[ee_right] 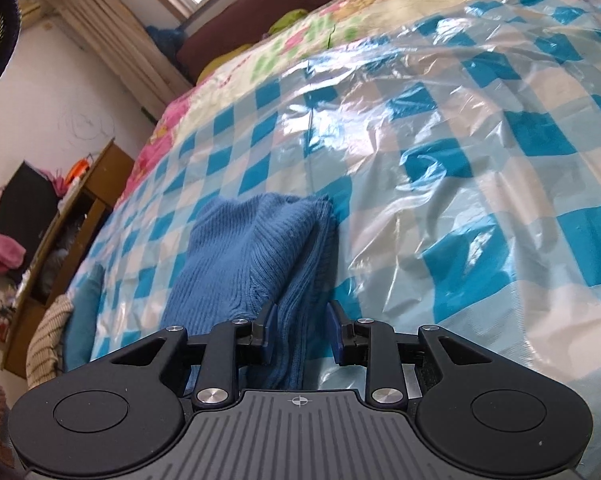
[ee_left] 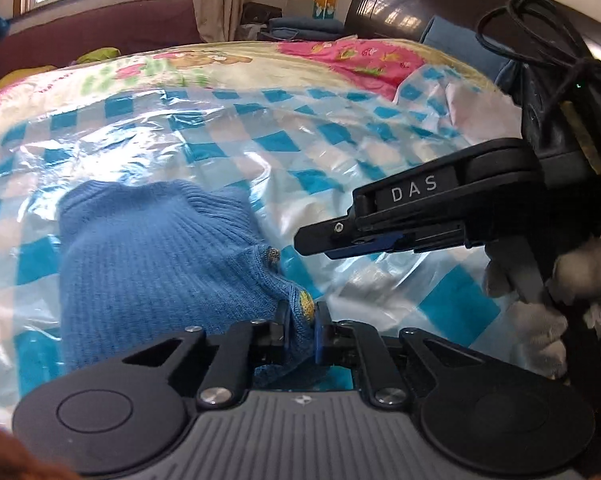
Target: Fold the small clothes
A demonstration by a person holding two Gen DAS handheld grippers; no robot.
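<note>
Resting a folded blue knit sweater left of centre on the checked plastic sheet covering the bed. Pinching its near, embroidered edge between the closed jaws of the left gripper. Holding the right gripper, in a gloved hand, parted at right, pads not pressing the knit.

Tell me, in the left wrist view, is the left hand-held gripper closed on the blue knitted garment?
Yes, the left hand-held gripper pinches an edge of the blue knitted garment between its two pads.
</note>
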